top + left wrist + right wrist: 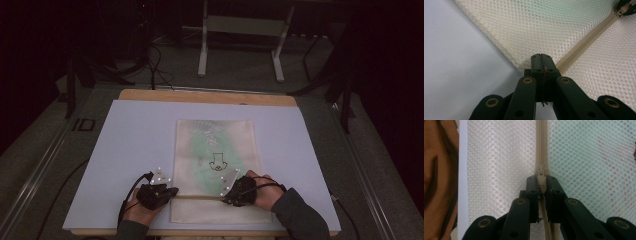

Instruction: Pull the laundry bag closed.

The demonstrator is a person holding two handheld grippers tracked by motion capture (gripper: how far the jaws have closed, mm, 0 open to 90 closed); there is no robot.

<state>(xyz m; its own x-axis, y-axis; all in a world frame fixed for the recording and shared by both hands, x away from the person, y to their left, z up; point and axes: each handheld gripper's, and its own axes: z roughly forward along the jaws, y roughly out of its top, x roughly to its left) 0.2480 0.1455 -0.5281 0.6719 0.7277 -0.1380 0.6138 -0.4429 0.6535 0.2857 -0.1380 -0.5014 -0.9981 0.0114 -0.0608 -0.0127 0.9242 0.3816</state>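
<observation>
A cream mesh pouch (pixel 215 150) lies flat on the pale mat (pixel 130 150), with something green and a small black drawing showing through it. Its beige zipper (pixel 584 46) runs across the near end. My left gripper (pixel 172 191) sits at the pouch's left edge by the zipper's end, its jaws pressed together on the mesh edge (pixel 541 57). My right gripper (pixel 226 199) is farther right on the zipper line, shut on the cream zipper pull (pixel 541 180), which shows between its pads. The pull and the right gripper also appear far off in the left gripper view (pixel 624 8).
The mat covers a wooden table (pixel 207 96) whose far edge shows beyond it. Bare mat lies left and right of the pouch. Cables trail from both grippers toward the near edge. A white metal frame (pixel 240 30) stands on the floor behind the table.
</observation>
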